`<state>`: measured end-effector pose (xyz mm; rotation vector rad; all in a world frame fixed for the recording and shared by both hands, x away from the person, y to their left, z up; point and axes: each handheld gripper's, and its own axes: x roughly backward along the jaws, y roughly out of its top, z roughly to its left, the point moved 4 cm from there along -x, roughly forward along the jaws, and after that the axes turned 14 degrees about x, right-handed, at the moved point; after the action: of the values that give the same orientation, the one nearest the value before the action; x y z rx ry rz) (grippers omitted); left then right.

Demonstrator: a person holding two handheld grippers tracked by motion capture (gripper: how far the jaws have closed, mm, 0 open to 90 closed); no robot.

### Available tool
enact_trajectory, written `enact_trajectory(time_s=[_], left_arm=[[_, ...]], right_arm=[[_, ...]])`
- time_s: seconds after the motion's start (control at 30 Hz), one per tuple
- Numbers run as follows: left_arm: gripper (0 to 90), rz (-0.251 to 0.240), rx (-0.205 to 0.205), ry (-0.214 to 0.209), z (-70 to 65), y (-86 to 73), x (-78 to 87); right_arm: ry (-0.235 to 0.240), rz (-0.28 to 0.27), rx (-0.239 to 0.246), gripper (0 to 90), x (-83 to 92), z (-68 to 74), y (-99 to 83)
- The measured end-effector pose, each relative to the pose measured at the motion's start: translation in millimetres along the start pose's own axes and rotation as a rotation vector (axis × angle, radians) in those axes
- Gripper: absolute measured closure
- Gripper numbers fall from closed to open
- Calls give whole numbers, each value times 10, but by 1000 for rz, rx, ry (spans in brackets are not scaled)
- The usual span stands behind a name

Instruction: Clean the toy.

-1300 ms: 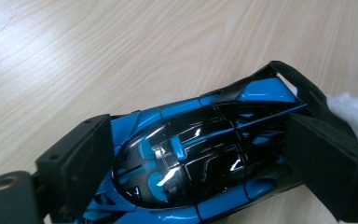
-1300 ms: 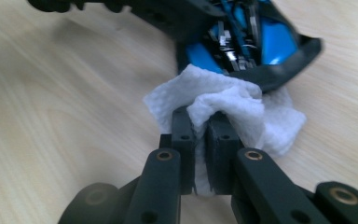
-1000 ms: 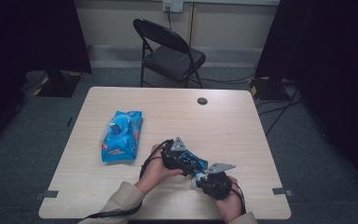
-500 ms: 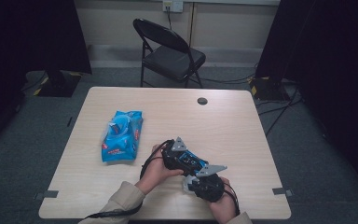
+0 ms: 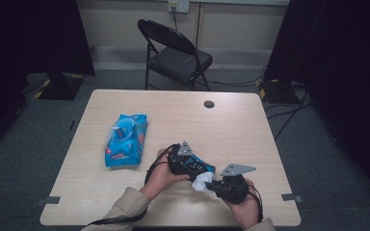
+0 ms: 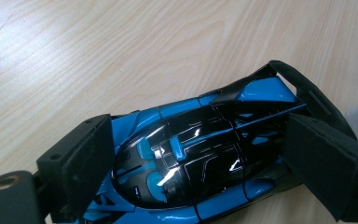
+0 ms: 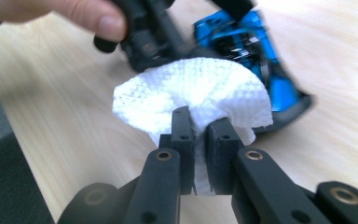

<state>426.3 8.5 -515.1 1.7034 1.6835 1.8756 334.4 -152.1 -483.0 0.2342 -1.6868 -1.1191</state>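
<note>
On table, wipes pack (flap raised), right gripper clamping wipe

From where I stand, no lettering can be made out anywhere. The blue packet at about ten o'clock on the table bears red and white print, too small to read.

Beside the toy car, blurred in the right gripper view, the white wipe hides the car's near end; the wipe's lower part vanishes between black jaws.
</note>
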Motion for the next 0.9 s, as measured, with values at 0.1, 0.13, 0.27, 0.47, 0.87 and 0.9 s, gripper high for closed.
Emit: enact_trajectory(time_s=[0.1, 0.13, 0.27, 0.47, 0.87, 0.9], left_arm=[[91, -1, 1, 1, 1, 0, 0], [92, -1, 0, 0, 2, 0, 0], [91, -2, -1, 0, 3, 0, 0], [91, 7, -1, 3, -12, 7, -6], [91, 10, -1, 1, -19, 6, -7], [91, 9, -1, 0, -18, 5, -7]], right_arm=[[-28, -23, -18, 836, 108, -94, 6], [-43, -29, -23, 836, 148, -129, 8], [-102, -67, -56, 836, 278, -280, 10], [-170, -50, -80, 835, 242, -495, -69], [-224, 24, -60, 831, -77, -610, -186], [-224, 36, -53, 830, -106, -608, -196]])
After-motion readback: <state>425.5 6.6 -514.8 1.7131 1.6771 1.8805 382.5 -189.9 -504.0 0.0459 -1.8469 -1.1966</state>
